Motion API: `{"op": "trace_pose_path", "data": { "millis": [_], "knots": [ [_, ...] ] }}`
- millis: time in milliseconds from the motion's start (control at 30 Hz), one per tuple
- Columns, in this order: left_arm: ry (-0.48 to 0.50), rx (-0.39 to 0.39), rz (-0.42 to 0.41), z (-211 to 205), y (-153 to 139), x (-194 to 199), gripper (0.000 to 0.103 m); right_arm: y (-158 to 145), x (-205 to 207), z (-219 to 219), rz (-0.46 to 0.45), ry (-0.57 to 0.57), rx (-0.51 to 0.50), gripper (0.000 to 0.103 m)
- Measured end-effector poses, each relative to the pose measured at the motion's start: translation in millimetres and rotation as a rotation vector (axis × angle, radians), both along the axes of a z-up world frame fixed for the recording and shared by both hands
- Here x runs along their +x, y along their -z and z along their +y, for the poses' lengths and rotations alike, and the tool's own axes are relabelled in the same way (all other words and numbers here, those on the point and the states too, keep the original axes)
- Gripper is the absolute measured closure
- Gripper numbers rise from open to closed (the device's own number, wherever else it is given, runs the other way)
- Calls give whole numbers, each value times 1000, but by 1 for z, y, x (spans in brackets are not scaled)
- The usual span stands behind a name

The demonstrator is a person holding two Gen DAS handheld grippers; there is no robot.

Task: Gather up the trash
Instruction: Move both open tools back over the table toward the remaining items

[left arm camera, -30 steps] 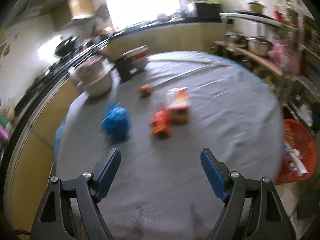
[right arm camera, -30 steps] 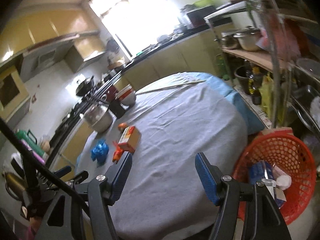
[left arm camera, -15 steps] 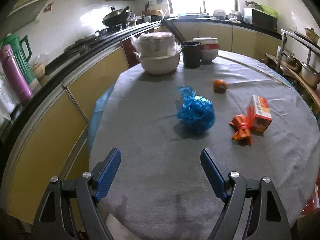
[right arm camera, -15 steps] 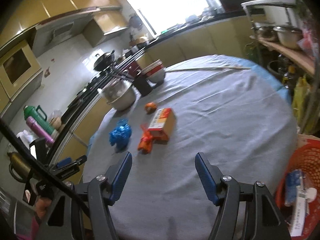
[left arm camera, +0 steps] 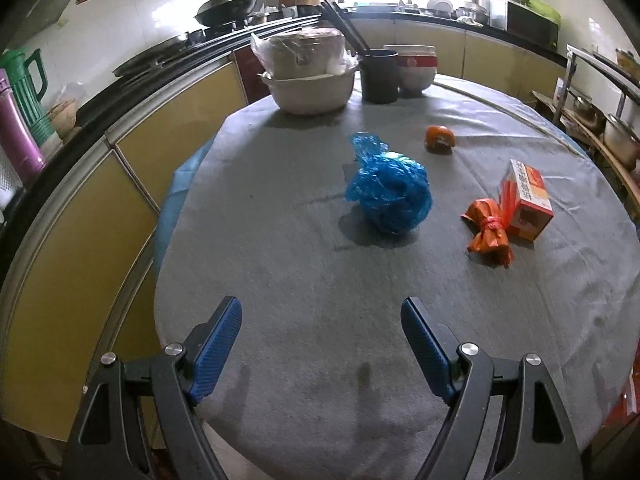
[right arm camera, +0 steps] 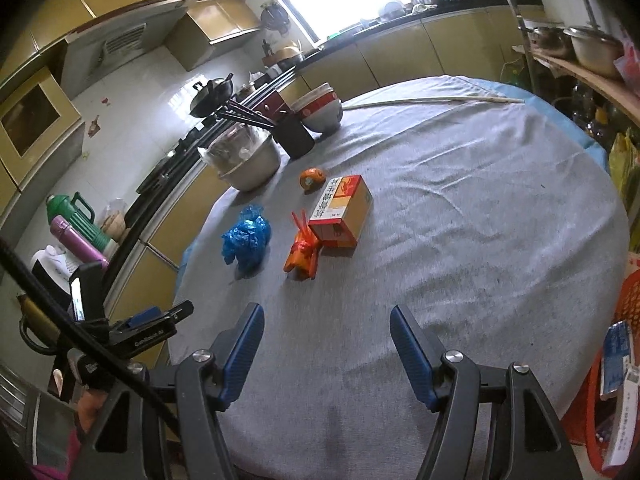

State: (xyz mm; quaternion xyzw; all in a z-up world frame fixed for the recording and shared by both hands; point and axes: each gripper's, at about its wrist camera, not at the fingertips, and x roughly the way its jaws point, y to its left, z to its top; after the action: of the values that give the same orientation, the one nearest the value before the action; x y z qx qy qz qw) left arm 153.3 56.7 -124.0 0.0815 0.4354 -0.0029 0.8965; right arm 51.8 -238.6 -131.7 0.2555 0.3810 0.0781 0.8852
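Note:
On the round table's grey cloth (left arm camera: pixel 320 280) lie a crumpled blue plastic bag (left arm camera: pixel 390 190) (right arm camera: pixel 246 240), a tied orange bag (left arm camera: pixel 489 232) (right arm camera: pixel 304 254), an orange-and-white carton (left arm camera: pixel 528 200) (right arm camera: pixel 342 210) touching it, and a small orange peel (left arm camera: pixel 440 139) (right arm camera: pixel 312 179). My left gripper (left arm camera: pixel 322 320) hangs open over the table's near edge, short of the blue bag. My right gripper (right arm camera: pixel 326 328) is open too, with nothing between its fingers, nearer than the orange bag. A red mesh basket (right arm camera: pixel 624 320) holding trash stands off the table's right side.
At the table's far side stand a covered pot (left arm camera: pixel 310 76), a black cup with chopsticks (left arm camera: pixel 378 76) and stacked bowls (left arm camera: pixel 412 68). A long stick (right arm camera: pixel 432 101) lies across the far edge. Yellow cabinets and a counter curve along the left; shelves with pots stand at right.
Both views have swung left, away from the red basket, and settled closer on the trash pile. The blue bag now lies ahead of my left gripper. Both grippers' openings look unchanged.

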Motion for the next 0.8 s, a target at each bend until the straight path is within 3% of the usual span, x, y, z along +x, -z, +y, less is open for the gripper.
{"op": "trace_pose_path", "data": {
  "millis": [433,800],
  "knots": [
    [48,71,-85,-29,-27,-29,21,-9,-30,-17,-35,51,28,33],
    [78,78,-148,-40,-48,-51,21,-23,-51,-22,-78,62,35,33]
  ]
}}
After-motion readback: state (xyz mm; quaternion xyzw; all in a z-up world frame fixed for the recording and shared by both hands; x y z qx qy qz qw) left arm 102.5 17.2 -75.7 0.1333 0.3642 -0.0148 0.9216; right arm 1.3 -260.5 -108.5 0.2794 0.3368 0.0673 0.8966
